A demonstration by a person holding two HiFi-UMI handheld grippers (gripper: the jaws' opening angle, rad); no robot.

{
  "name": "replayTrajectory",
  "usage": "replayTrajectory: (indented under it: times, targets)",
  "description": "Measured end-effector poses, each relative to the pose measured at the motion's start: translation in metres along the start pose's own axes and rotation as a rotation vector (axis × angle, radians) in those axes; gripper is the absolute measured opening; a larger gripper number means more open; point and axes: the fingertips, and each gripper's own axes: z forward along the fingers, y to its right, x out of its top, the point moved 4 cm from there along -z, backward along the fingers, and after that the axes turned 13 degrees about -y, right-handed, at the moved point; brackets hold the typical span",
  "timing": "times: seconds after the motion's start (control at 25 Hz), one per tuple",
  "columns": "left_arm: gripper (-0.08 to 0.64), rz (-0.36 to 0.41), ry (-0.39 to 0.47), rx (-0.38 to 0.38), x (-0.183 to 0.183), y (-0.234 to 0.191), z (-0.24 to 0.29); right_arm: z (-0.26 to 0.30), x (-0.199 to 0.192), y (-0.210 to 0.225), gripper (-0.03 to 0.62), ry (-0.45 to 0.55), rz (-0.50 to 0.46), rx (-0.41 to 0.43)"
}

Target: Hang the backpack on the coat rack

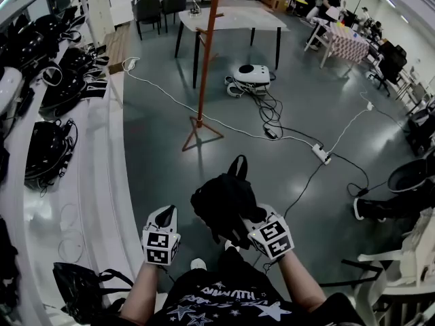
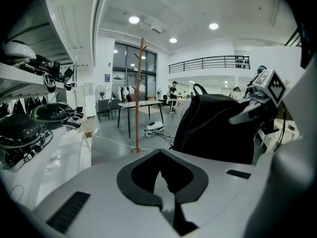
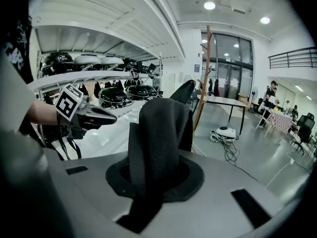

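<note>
Head view: black soft fabric backpack [image 1: 224, 206] held off floor just ahead of person, well short of brown wooden coat rack [image 1: 204, 60]. Right gripper [image 1: 253, 217] buried in backpack; left gripper [image 1: 163, 213] beside it, apart.

Left gripper view: jaws together, nothing between. Top loop [image 2: 199, 88] of backpack stands free.

Right gripper view: jaws clamped on backpack fabric fold.

Judgement: soft, floppy, sags, likely light; not fragile. Best hold: top loop, kept open for peg.

Count: one backpack, one coat rack, two grippers.

Table [image 1: 238, 17], floor cables [image 1: 270, 114], shelved helmets [image 1: 47, 151]
</note>
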Motion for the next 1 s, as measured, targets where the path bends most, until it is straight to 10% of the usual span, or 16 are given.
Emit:
replayTrajectory:
  times: [1.0]
  targets:
    - [0.017, 0.154, 0.077, -0.058, 0.198, 0.109, 0.191, 0.001, -0.008, 0.241, 0.063, 0.044, 0.060, -0.069]
